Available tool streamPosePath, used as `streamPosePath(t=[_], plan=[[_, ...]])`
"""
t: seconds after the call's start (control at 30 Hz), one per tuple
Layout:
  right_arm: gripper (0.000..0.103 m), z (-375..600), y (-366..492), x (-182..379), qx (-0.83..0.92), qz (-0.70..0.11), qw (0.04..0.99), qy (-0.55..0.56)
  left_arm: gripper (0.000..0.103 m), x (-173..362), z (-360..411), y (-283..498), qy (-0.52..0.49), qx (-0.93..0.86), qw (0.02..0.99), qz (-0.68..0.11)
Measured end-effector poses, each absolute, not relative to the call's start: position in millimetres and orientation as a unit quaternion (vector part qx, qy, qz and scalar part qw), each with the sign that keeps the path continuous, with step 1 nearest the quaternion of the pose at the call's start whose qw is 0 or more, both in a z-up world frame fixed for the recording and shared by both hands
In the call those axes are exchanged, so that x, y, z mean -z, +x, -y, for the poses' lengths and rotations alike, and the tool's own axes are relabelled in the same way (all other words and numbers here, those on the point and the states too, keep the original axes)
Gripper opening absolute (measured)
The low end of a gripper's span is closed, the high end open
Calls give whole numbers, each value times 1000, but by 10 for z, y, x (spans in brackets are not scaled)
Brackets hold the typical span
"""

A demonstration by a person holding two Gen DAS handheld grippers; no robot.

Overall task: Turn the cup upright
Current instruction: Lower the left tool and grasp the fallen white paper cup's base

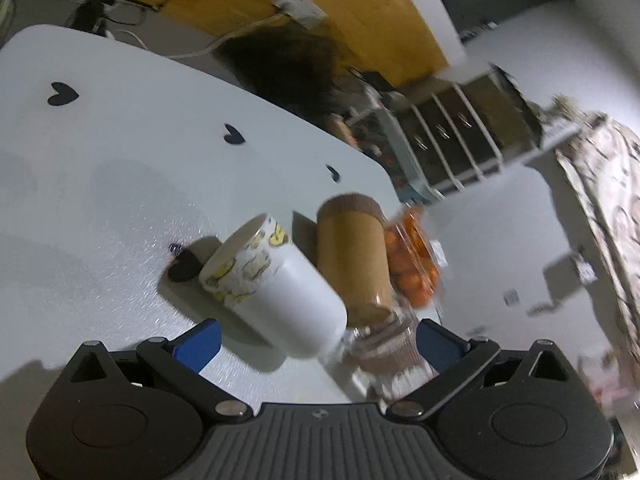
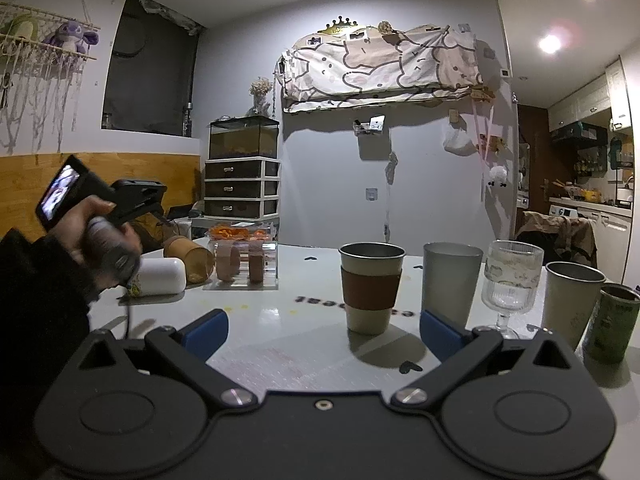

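A white cup with yellow cartoon print (image 1: pixel 272 284) lies on its side on the white table (image 1: pixel 100 184), mouth away from the camera. My left gripper (image 1: pixel 316 340) is open, its blue fingertips (image 1: pixel 200 340) on either side of the cup's base, not touching. In the right wrist view the same cup (image 2: pixel 160 278) lies at the left under the left hand. My right gripper (image 2: pixel 324 332) is open and empty above the table.
A brown cup (image 1: pixel 356 256) lies beside the white one, next to a clear box of orange fruit (image 1: pixel 412 256). Upright before the right gripper stand a sleeved cup (image 2: pixel 370 288), a grey cup (image 2: pixel 450 284), a stemmed glass (image 2: pixel 510 284), a metal cup (image 2: pixel 572 300) and a green can (image 2: pixel 610 324).
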State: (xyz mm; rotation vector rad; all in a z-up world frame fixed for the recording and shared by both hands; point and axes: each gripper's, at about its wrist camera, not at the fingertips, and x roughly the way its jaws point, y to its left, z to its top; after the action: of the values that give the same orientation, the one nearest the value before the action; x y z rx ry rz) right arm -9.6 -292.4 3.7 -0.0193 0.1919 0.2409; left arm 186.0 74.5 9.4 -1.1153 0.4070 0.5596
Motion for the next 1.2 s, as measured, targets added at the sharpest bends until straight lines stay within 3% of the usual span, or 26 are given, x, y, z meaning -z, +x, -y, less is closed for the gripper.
streamPosePath(t=[0.27,0.4,0.47,0.53,0.83,1.2], plan=[[103,2971,-85,0,-114,-102,988,-6,95,99,-811,2176,-565,-343,710,-243],[103,3003,-77,9,-110,-105,988,-4,93,104,-884,2183,-571,-374,696,-223],[103,3017,-74,14,-109,-106,988,-3,88,124,-963,2173,-579,-375,690,-219],[103,3038,-80,27,-107,-106,989,0,76,137,-1041,2166,-578,-371,693,-219],[103,3030,-61,39,-107,-106,989,5,72,194,-1172,2022,-569,-245,730,-289],[103,3165,-62,18,-90,-102,990,28,71,188,-475,1708,-439,-87,810,-380]])
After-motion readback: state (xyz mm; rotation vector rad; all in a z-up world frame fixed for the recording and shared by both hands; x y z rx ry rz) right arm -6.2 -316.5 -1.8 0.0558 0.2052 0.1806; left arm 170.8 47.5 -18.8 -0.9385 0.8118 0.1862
